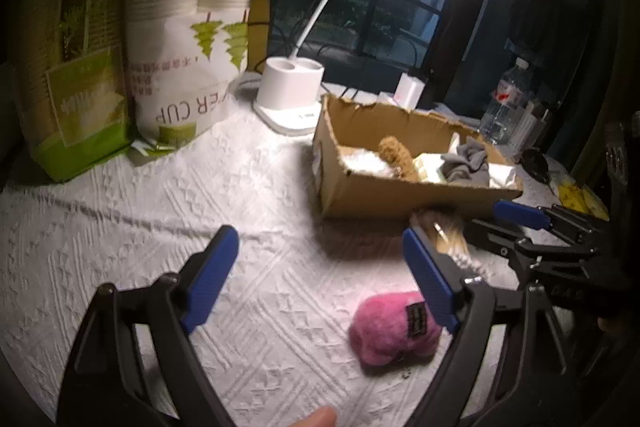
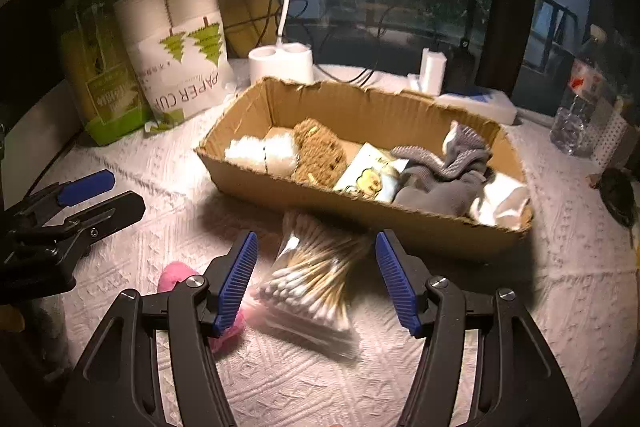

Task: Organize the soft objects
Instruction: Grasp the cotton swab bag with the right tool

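Right hand-held gripper (image 2: 316, 277) spread wide over the bag of cotton swabs (image 2: 310, 285) on the bench (image 2: 560, 291), just before the cardboard box (image 2: 400, 223). Left hand-held gripper (image 1: 320, 275) also apart, empty, pink plush toy (image 1: 394, 333) near. Pickup step likely; next: lower, close on bag.

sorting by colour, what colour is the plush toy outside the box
Pink plush toy with a small dark tag, clearest in the left wrist view.

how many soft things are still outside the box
2: the pink plush on the cloth by the left tool, and the bag of cotton swabs between the right tool's fingers. Others may be hidden.
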`<act>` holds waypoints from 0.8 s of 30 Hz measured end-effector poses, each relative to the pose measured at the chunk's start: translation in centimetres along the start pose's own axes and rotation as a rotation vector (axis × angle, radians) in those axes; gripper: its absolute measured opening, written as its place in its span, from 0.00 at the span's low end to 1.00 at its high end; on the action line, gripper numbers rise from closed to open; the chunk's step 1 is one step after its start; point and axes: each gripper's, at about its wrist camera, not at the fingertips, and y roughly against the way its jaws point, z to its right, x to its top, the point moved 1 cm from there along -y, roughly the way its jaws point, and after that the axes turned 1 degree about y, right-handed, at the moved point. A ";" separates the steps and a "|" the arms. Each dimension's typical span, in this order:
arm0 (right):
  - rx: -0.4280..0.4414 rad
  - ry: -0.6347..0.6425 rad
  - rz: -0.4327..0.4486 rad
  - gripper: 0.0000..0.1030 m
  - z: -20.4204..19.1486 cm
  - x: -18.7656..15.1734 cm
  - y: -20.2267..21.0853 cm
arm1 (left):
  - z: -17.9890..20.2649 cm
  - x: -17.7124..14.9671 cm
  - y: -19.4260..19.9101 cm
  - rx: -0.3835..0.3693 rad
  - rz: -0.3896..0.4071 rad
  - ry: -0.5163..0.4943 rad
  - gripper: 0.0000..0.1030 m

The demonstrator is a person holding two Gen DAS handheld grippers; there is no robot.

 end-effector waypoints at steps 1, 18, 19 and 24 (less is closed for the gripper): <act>0.003 0.000 -0.007 0.63 -0.1 -0.2 -0.3 | -0.2 -0.2 -0.2 0.003 -0.006 0.002 0.83; 0.047 -0.049 -0.109 0.63 0.6 -1.0 -4.5 | -1.0 -1.7 -2.4 0.004 -0.069 0.037 0.85; 0.052 -0.049 -0.116 0.63 0.5 -1.1 -4.7 | -1.0 -1.7 -2.4 0.005 -0.070 0.038 0.89; 0.079 -0.059 -0.131 0.57 0.7 -1.3 -4.9 | -0.6 -1.8 -2.5 0.003 -0.076 0.035 0.91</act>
